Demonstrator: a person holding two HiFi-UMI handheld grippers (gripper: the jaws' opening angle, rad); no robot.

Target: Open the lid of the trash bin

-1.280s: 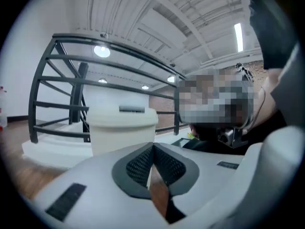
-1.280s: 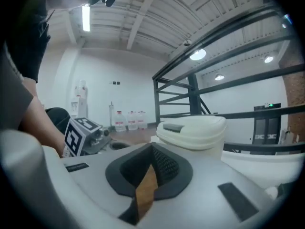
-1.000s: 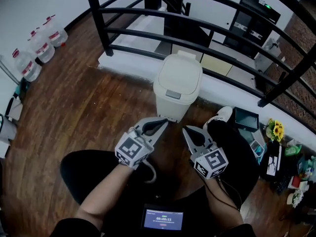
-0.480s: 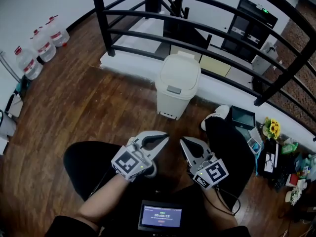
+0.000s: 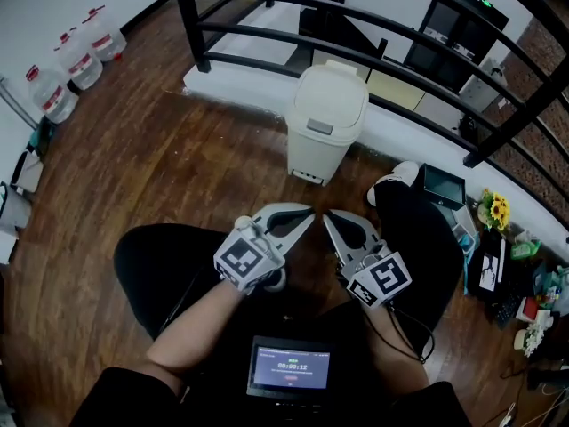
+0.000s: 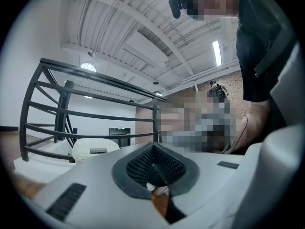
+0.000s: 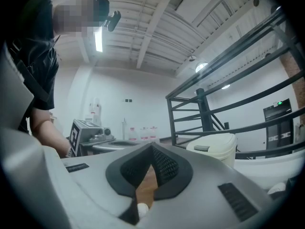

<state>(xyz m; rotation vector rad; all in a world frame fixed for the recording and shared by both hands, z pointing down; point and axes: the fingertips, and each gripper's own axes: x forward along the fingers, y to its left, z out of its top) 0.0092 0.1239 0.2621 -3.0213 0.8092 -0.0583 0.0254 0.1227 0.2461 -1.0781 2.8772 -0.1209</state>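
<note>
A cream trash bin [image 5: 326, 123] stands on the wood floor against the white ledge, its lid down. In the head view both grippers hover over the person's lap, a short way in front of the bin's base. My left gripper [image 5: 308, 213] is shut with nothing held, its tip pointing at the bin. My right gripper [image 5: 326, 217] is shut and empty too, tip close beside the left one. The left gripper view has the bin [image 6: 94, 149] low at the left, beyond the left gripper [image 6: 153, 148]. In the right gripper view the bin [image 7: 213, 147] sits right of the right gripper [image 7: 152, 146].
A black metal railing [image 5: 267, 29] runs behind the bin on a white ledge [image 5: 238, 92]. Water bottles [image 5: 78, 60] stand at the far left. A white shoe [image 5: 397, 178], a small screen [image 5: 442, 187] and flowers [image 5: 494, 212] lie at the right. A handheld display [image 5: 289, 367] sits in the lap.
Both grippers have drawn back from the bin's base toward the lap, and their tips have come closer together. The bin's lid stays down.
</note>
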